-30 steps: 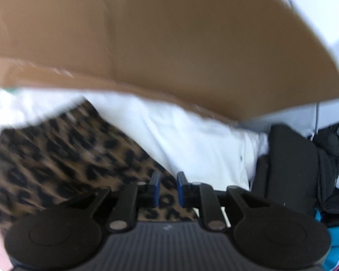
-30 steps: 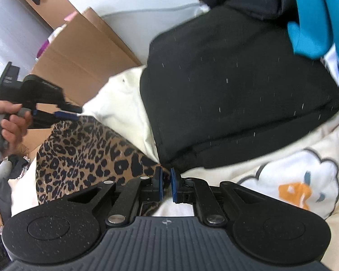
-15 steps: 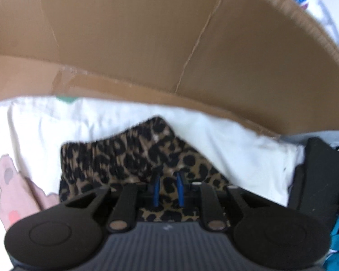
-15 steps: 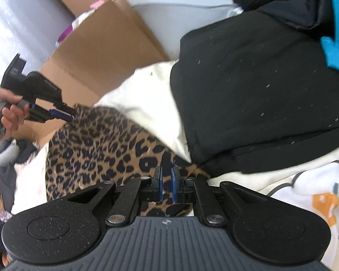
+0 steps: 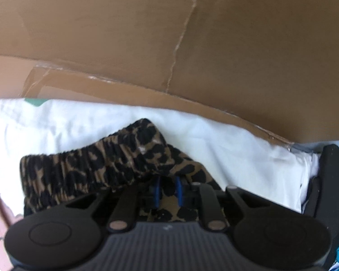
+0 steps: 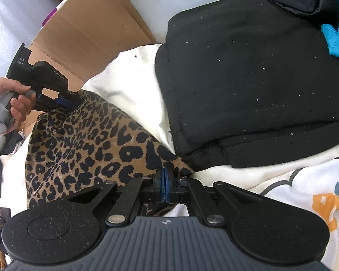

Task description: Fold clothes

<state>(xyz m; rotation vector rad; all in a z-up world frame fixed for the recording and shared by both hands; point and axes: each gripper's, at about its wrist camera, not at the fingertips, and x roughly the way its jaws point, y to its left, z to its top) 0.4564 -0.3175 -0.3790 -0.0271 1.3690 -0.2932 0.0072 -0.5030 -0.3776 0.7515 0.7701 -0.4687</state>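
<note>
- Right wrist view: a cream bedspread [image 6: 133,83] with a cartoon print carries the whole scene, with flattened cardboard [image 6: 90,22] propped beyond it.
- A black garment [image 6: 248,79] lies folded flat on the bedspread, its near edge touching the work in hand; a dark and teal heap [image 6: 316,4] sits behind it, apparently unfolded.
- The leopard-print garment [image 6: 83,146] is spread between the two tools, just beside the black one, and judged mid-fold rather than finished.
- The left gripper [image 6: 66,101], held in a person's hand [image 6: 15,103], pinches the far elastic waistband; the left wrist view shows its jaws [image 5: 167,192] narrowed on leopard fabric, having just been closing.
- The right gripper [image 6: 164,180] has its jaws pressed together on the near edge of the leopard cloth.
- Likely remaining: bring the edges together, smooth, then tackle the heap.
</note>
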